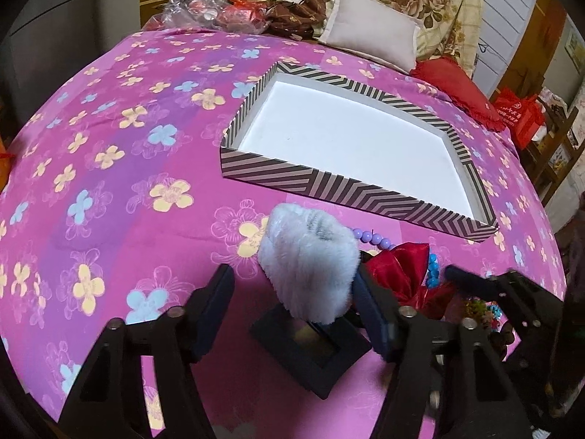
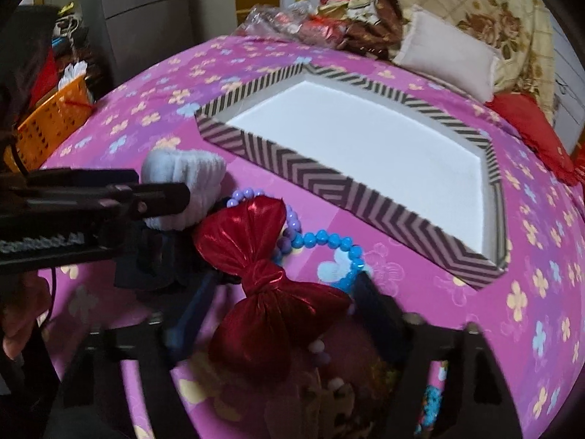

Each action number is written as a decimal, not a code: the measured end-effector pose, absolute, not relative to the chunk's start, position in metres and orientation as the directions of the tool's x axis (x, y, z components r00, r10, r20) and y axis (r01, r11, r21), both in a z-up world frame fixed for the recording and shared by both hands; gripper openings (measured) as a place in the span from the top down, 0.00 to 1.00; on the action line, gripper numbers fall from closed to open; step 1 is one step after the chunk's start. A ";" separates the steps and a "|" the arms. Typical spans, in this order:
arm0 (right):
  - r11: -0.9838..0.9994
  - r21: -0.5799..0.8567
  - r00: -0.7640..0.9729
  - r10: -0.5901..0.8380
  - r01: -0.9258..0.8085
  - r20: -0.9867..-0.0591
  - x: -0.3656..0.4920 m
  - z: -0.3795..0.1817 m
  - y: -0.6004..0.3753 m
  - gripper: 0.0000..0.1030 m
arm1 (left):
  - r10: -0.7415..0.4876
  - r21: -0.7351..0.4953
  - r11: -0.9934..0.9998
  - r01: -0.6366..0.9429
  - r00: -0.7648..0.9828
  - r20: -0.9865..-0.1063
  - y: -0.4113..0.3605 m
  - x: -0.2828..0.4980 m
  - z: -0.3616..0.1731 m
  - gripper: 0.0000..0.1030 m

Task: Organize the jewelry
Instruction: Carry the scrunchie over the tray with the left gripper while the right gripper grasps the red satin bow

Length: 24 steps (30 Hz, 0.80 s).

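Got the left tool spread around a fluffy pale-blue hair piece, low centre of the left wrist view. Right-hand pad touching the fluff, the other pad apart from it, so no pinch yet. Sitting right above a black square frame on the pink floral bed sheet.

Same deal with the right tool: spread, straddling a shiny red bow at bottom centre of the right wrist view. Bit blurry there, but no squeeze visible.

Tucked behind the bow: a purple bead bracelet and a blue bead bracelet, overlapping each other. Striped box with a white inside just beyond, upper right, holding nothing so far.

Handling guesses: fluff looks super light and squishy, so probably needs closing well in across the middle before anything bites. Bow looks soft, slick satin; best taken at the knot, not a floppy lobe. Beads look hard, round and slippery, likely to roll or drag along if snagged. Worth lifting the bow straight up.
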State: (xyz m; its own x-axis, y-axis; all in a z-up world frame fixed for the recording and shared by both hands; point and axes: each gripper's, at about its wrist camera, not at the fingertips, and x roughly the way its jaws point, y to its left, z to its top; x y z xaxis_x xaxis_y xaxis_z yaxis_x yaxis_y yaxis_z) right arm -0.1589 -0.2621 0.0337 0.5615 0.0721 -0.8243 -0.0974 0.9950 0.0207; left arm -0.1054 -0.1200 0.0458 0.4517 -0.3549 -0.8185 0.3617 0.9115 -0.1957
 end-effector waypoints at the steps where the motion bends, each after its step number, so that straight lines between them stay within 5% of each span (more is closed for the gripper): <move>1: 0.995 0.023 0.556 0.074 -0.097 -0.828 -0.158 0.031 -0.263 0.44 | -0.367 -0.208 0.908 0.365 0.448 -0.815 -0.119 -0.105 0.046 0.48; 2: 0.995 0.029 0.550 0.076 -0.095 -0.832 -0.157 0.028 -0.265 0.46 | -0.374 -0.216 0.905 0.367 0.445 -0.814 -0.119 -0.105 0.046 0.55; 4: 0.994 0.039 0.563 0.088 -0.098 -0.821 -0.159 0.028 -0.267 0.69 | -0.392 -0.226 0.895 0.384 0.438 -0.809 -0.119 -0.105 0.046 0.68; 6: 0.993 0.063 0.564 0.108 -0.099 -0.819 -0.162 0.029 -0.270 0.81 | -0.392 -0.216 0.894 0.393 0.449 -0.803 -0.120 -0.107 0.048 0.75; 24: 0.976 0.215 0.672 0.183 -0.037 -0.718 -0.145 0.089 -0.297 0.81 | -0.467 -0.229 0.865 0.446 0.551 -0.691 -0.112 -0.085 0.106 0.79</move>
